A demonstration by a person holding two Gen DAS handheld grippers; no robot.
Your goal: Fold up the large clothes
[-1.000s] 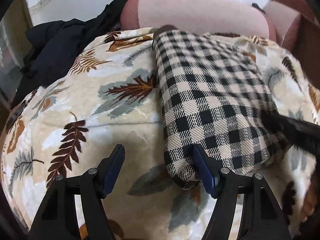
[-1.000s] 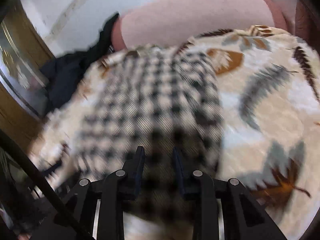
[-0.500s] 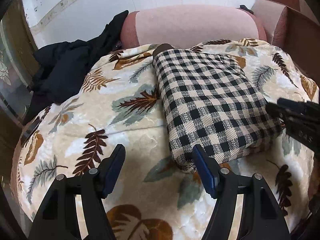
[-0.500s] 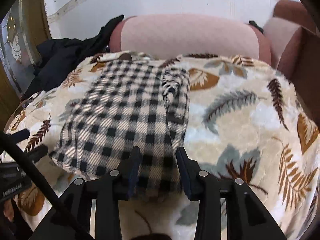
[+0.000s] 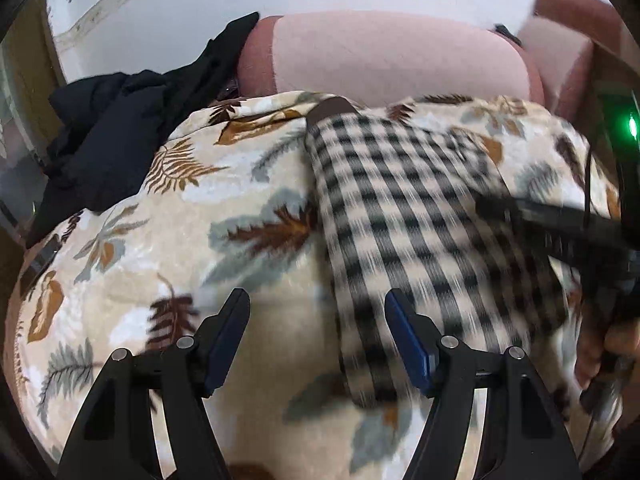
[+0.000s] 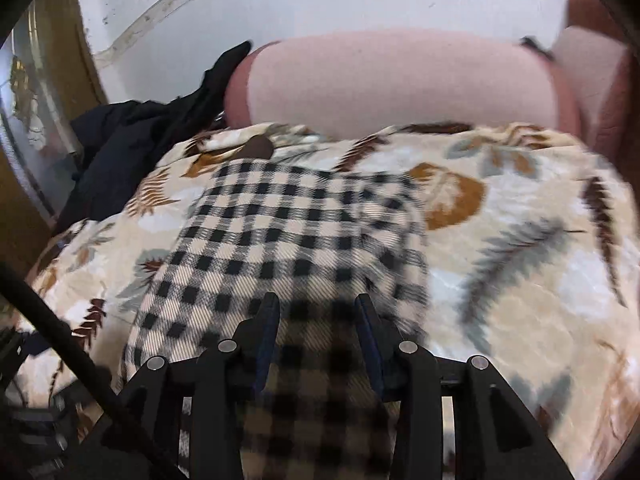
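A folded black-and-cream checked garment [image 5: 404, 216] lies on a leaf-patterned blanket [image 5: 224, 200]; it also shows in the right wrist view [image 6: 280, 240]. My left gripper [image 5: 318, 330] is open, low over the garment's near left corner, with the edge between its fingers. My right gripper [image 6: 316, 332] is open with a narrower gap, over the garment's near right part, cloth between its fingers. It appears from the side in the left wrist view [image 5: 560, 228], over the garment's right edge.
The blanket [image 6: 520, 240] covers a pink sofa seat; the pink backrest [image 5: 384, 56] rises behind. A black garment [image 5: 120, 128] lies heaped at the back left. A wall runs behind the sofa, and a brown armrest [image 5: 572, 8] stands at the right.
Both grippers have moved forward and down onto the checked garment after drawing back half a second ago. The right gripper's gap has widened a little. The garment stays folded in place.
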